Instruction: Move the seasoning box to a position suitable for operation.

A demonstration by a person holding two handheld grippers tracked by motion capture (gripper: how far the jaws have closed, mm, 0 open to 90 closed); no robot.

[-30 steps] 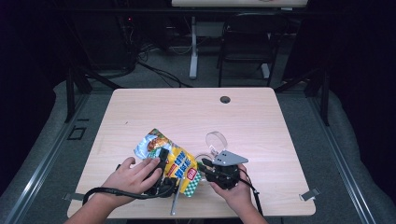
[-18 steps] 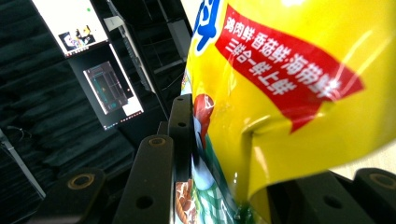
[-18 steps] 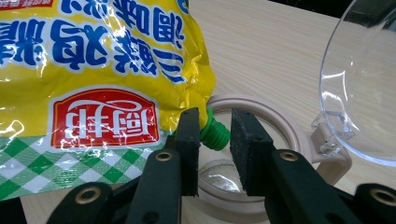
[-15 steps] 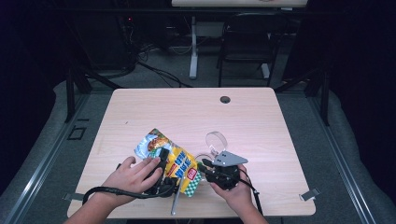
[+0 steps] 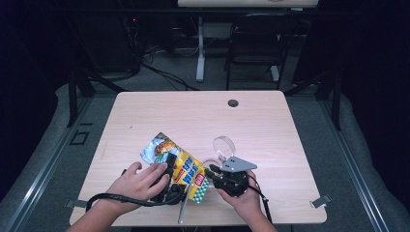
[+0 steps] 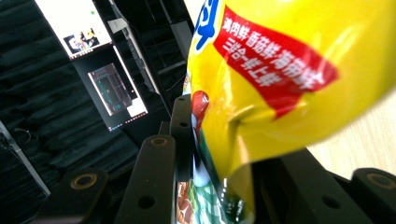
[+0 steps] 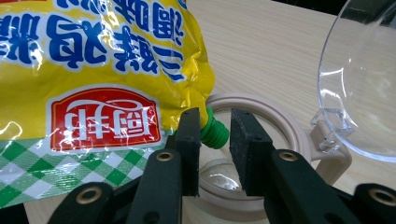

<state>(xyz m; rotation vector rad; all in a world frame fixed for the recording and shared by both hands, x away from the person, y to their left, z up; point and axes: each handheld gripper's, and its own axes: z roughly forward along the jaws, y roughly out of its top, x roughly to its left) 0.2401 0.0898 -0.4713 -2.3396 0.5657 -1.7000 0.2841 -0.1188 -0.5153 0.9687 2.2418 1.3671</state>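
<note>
A yellow food pouch (image 5: 181,166) with blue print and a green checked bottom lies tilted near the table's front edge. My left gripper (image 5: 170,162) is shut on it; in the left gripper view the pouch (image 6: 280,70) is pinched between the black jaws of the left gripper (image 6: 215,177). My right gripper (image 5: 211,172) meets the pouch from the right. In the right gripper view the right gripper (image 7: 215,137) has its jaws closed around the pouch's small green cap (image 7: 217,130), below the pouch (image 7: 93,65).
A beige round container (image 7: 280,121) with an open clear lid (image 7: 359,93) stands right behind the cap; its clear lid (image 5: 224,145) also shows from above. The wooden table (image 5: 270,125) has a cable hole (image 5: 233,103) at the back. A dark chair (image 5: 251,53) stands beyond.
</note>
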